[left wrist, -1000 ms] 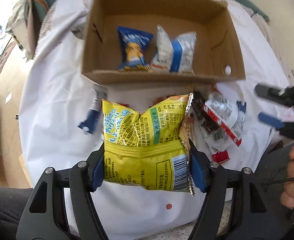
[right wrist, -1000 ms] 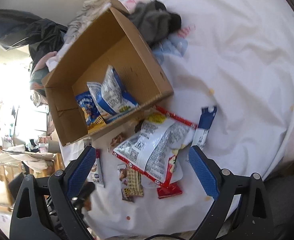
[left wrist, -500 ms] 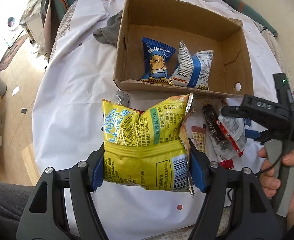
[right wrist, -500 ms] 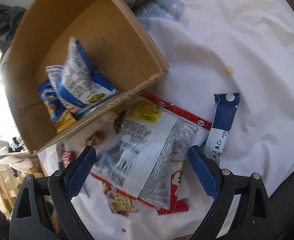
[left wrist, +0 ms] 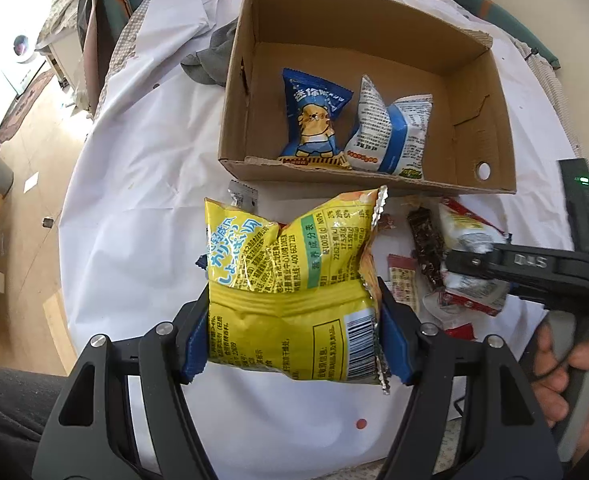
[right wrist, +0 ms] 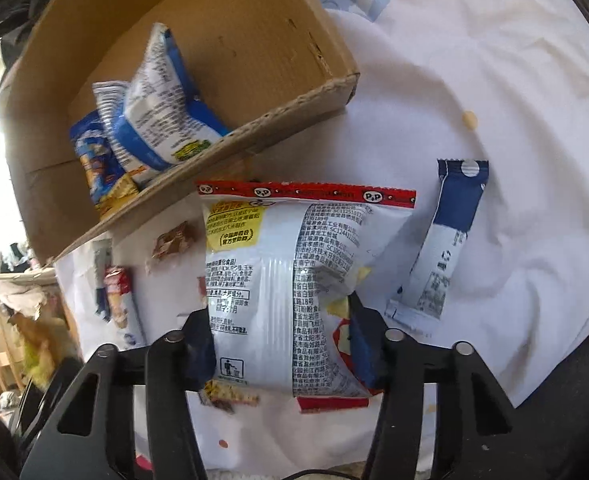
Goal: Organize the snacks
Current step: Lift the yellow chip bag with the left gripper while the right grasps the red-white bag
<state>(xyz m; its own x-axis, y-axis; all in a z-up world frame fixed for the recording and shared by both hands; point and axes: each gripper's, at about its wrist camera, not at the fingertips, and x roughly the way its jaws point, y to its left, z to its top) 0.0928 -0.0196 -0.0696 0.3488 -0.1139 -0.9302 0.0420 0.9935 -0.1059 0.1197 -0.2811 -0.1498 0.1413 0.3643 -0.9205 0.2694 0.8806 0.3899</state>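
Observation:
My left gripper (left wrist: 294, 344) is shut on a yellow snack bag (left wrist: 294, 272) and holds it above the white tablecloth, just in front of the cardboard box (left wrist: 374, 12). Inside the box, a blue bag (left wrist: 314, 120) and a white-and-blue bag (left wrist: 386, 132) lean on the near wall. My right gripper (right wrist: 282, 344) points down at the pile right of the box. Its jaws are closing on a white-and-red snack bag (right wrist: 294, 260), and both pads press its lower part. A hand (left wrist: 566, 380) holds that gripper at the right of the left wrist view.
A blue-and-white stick packet (right wrist: 446, 240) lies right of the held bag. Near the box front are a brown bar (left wrist: 424, 252), a small brown candy (right wrist: 172, 240) and a red-and-white packet (right wrist: 118, 296). Grey cloth (left wrist: 210, 60) lies beside the box. Floor and furniture lie beyond the table's left edge.
My right gripper came down over the white-and-red bag and its jaws narrowed from wide open onto it. The left gripper kept its hold on the yellow bag.

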